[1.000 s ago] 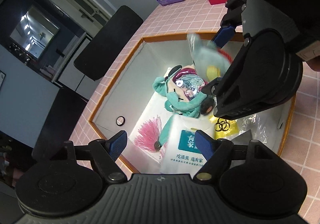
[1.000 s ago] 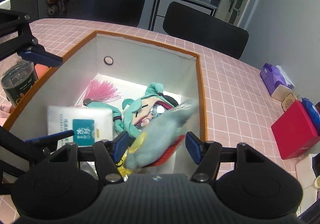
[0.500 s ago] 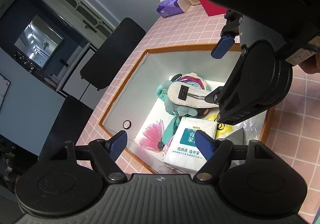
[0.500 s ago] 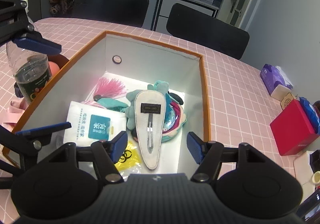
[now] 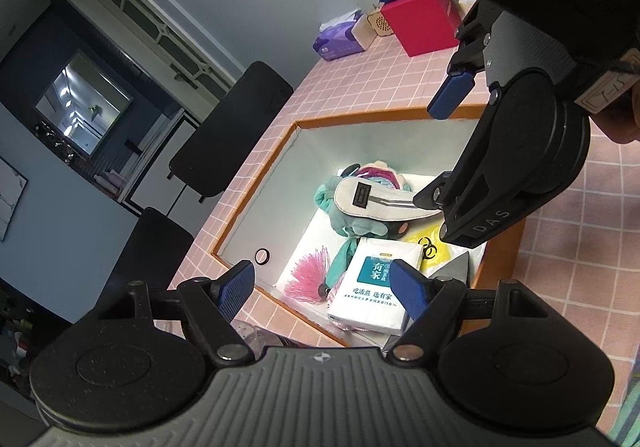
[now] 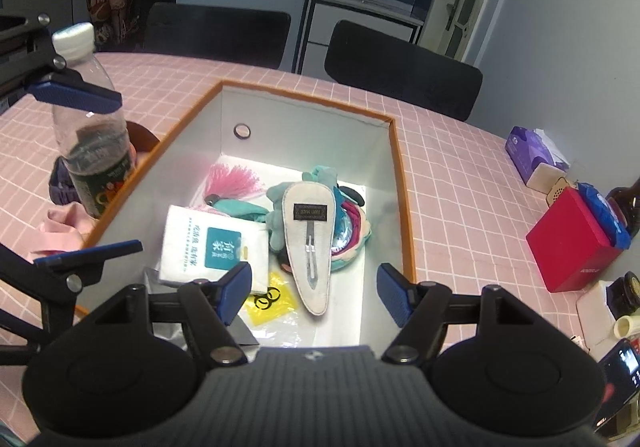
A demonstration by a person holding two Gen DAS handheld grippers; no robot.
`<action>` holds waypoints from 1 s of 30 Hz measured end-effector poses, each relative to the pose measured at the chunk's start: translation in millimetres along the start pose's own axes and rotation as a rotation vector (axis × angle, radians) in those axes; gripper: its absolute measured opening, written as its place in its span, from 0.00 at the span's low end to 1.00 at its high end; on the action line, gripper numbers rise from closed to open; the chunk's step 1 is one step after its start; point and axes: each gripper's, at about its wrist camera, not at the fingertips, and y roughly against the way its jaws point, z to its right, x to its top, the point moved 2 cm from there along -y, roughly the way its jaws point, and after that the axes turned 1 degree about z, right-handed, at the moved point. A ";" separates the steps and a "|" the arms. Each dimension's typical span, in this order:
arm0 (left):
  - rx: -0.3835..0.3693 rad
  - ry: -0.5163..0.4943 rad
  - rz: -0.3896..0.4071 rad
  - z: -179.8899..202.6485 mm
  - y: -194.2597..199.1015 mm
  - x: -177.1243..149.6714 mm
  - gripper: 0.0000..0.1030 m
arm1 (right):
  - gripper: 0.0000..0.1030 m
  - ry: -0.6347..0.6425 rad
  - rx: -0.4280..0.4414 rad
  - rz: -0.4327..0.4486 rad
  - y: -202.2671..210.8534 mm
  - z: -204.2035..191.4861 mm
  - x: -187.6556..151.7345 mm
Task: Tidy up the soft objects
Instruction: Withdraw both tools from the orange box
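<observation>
Drop step looks done: grey slipper lies in box atop teal plush, right gripper opening & empty, left gripper wide, empty; next needs another soft item.

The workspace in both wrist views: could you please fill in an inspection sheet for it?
Surface: pink checked tablecloth.
Job's things: orange-rimmed box holds a teal plush doll, a grey felt piece lying on it, a white tissue pack, a pink tassel and a yellow bag.
Clutter: water bottle, red box, purple tissue box.
Grippers: left gripper open, empty; right gripper opening, nothing between its jaws.
Cables: nothing seen.
Surroundings: two black chairs, a white cabinet.
</observation>
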 end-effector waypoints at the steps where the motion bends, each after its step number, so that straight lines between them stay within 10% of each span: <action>1: -0.002 0.005 0.010 -0.7 3.8 -1.0 0.88 | 0.67 -0.007 -0.003 0.012 5.3 -2.0 -0.4; 30: -0.013 0.470 0.195 -30.3 88.6 -146.4 0.84 | 0.71 -0.134 0.107 0.227 77.5 -118.7 -73.9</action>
